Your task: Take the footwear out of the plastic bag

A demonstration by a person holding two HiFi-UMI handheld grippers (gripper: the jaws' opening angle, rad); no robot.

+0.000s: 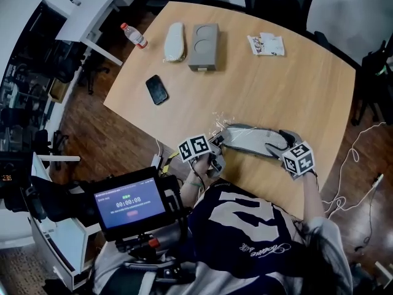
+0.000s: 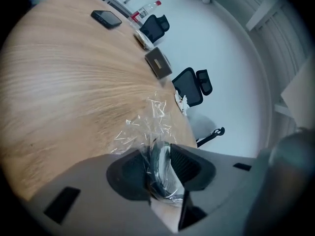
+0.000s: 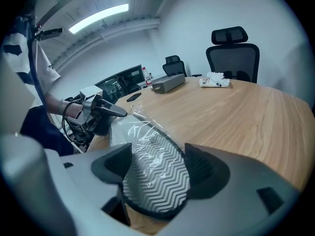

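Plainly, only the head view gives us the whole table (image 1: 276, 85); a phone (image 1: 156, 89), a bottle (image 1: 133, 35), a pale slipper (image 1: 174, 42) and a grey box (image 1: 204, 45) lie far across it, well apart from the shoe (image 1: 252, 139) at the near edge; the left gripper (image 1: 216, 145) stands at one end of the shoe and the right gripper (image 1: 284, 142) at the other. The left gripper view shows what that one cannot: jaws clamped on a bunched end of the clear bag (image 2: 147, 124), with a dark edge inside the pinch. The right gripper view shows the zigzag sole under the film, lying between jaws that stand wide apart. The table is pale wood on a dark wood floor (image 1: 86, 128); black chairs (image 3: 234, 53) stand at its far side, under white walls. The bag holds the whole shoe and lies flat on the table.
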